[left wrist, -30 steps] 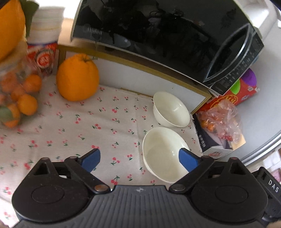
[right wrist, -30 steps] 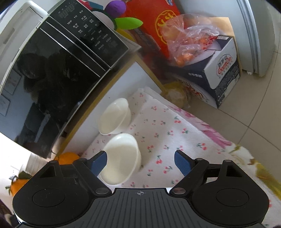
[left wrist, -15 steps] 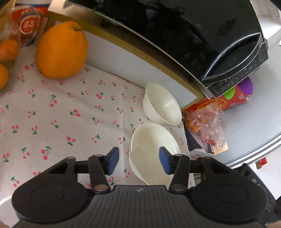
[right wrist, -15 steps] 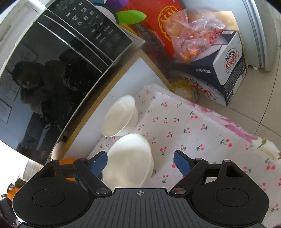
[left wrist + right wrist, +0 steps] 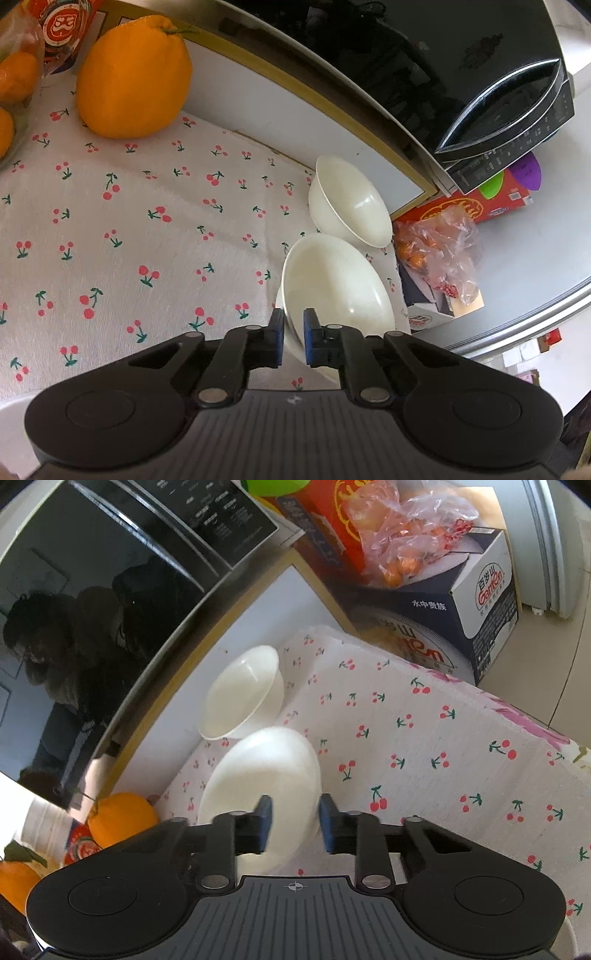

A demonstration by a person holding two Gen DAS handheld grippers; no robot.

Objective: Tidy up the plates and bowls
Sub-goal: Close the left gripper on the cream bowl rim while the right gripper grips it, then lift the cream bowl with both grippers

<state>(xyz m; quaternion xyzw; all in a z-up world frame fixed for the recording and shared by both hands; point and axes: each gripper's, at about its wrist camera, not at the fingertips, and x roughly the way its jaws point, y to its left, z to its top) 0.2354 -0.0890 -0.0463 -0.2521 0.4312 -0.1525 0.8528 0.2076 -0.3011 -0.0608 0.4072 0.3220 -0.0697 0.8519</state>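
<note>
Two white bowls stand on a cherry-print cloth point(image 5: 129, 240). The larger near bowl point(image 5: 336, 288) sits just in front of the smaller far bowl point(image 5: 351, 203), almost touching it. My left gripper point(image 5: 293, 328) is shut on the near bowl's front-left rim, one blue pad inside and one outside. In the right wrist view the near bowl point(image 5: 258, 771) looks blurred, with the far bowl point(image 5: 243, 698) behind it. My right gripper point(image 5: 295, 801) is closing on the near bowl's right wall, which lies between its pads.
A black microwave point(image 5: 443, 74) sits on a white shelf right behind the bowls. A big orange fruit point(image 5: 133, 74) and smaller oranges point(image 5: 14, 81) lie at the far left. Past the cloth's right edge are a bag of oranges point(image 5: 439, 243) and a blue-white box point(image 5: 480, 602).
Both grippers came down toward the near bowl and went from wide open to closed around its rim. The left closed first, the right in the last half second.
</note>
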